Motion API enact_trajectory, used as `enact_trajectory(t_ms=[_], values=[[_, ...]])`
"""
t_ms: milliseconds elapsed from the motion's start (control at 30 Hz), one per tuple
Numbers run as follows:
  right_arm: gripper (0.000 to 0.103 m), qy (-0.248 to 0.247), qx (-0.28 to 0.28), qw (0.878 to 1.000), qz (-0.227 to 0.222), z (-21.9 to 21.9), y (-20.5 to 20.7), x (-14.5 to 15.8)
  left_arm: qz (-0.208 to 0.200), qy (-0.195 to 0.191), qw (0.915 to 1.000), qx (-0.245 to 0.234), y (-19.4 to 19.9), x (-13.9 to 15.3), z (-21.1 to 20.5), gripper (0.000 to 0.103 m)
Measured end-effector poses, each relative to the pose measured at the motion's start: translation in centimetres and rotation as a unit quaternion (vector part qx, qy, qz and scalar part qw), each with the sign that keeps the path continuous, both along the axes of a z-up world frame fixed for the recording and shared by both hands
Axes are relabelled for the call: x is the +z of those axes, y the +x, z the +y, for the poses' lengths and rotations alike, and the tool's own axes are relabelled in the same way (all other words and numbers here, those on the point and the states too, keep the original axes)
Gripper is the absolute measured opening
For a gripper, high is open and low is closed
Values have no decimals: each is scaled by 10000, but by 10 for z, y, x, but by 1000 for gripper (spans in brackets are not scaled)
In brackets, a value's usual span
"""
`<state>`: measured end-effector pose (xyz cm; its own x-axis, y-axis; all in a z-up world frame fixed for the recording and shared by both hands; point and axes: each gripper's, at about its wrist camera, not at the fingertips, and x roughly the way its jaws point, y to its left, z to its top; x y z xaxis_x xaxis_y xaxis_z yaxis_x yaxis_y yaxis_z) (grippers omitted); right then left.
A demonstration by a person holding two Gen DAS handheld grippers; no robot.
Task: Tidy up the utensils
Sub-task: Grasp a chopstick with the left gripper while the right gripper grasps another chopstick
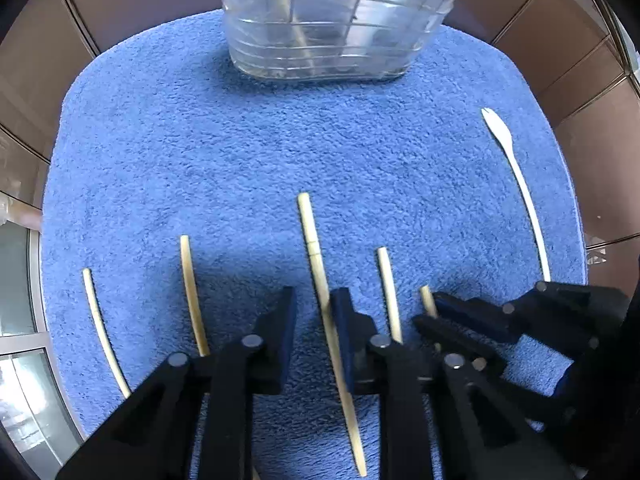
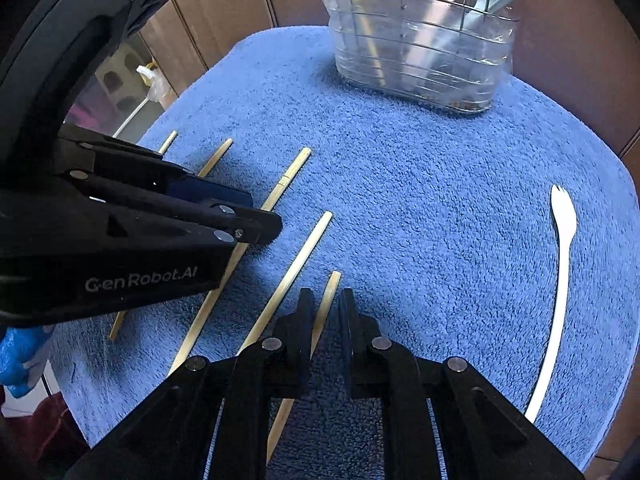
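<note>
With some utensils already standing in the wire basket (image 2: 420,48) at 12 o'clock, you have five chopsticks (image 1: 316,264) and a white fork (image 2: 562,240) at 3 o'clock left, both your left tool (image 1: 314,300) and right tool (image 2: 325,304) part-open, gripping nothing

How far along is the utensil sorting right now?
Partly done: the wire basket already holds spoons and chopsticks. In hand: nothing yet; the right claw straddles a chopstick, the left claw is open. Left: five chopsticks and the white fork on the towel.
</note>
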<state>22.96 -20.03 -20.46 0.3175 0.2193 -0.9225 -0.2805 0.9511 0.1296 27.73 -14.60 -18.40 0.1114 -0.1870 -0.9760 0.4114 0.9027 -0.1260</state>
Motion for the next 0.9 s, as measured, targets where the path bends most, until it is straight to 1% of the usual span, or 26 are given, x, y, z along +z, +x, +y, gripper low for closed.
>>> enact_trajectory(t_ms=[33, 100, 200, 333, 400, 467, 533, 633, 700, 767, 900], values=[[9, -11, 16, 10000, 31, -1, 1, 0, 34, -23, 10000, 18, 0, 0, 2, 12], [8, -55, 79, 9999, 91, -5, 1, -1, 126, -71, 9999, 45, 2, 0, 7, 10], [7, -267, 141, 9994, 138, -12, -2, 4, 216, -96, 9997, 23, 2, 0, 13, 10], [7, -411, 175, 9987, 231, -21, -3, 6, 216, 20, 9997, -115, 0, 0, 15, 10], [7, -506, 224, 9981, 257, -19, -2, 6, 208, 114, 9995, -184, 1, -1, 13, 10], [9, -610, 288, 9973, 276, -14, -1, 6, 235, 186, 9994, -173, 2, -1, 11, 10], [9, -682, 346, 9966, 315, -9, 2, 4, 278, 223, 9993, -127, 3, -5, 0, 11], [9, -699, 382, 9962, 357, -6, 5, 3, 341, 238, 9991, -33, 7, -6, -3, 11], [9, -640, 342, 9967, 364, 2, 11, -1, 305, 255, 9992, 8, 9, -6, -5, 10], [8, -559, 260, 9976, 325, 2, 13, -2, 268, 239, 9993, 107, 8, -7, -6, 9], [7, -467, 130, 9986, 213, -4, 4, -1, 234, 135, 9991, 339, 6, -5, 3, 5]])
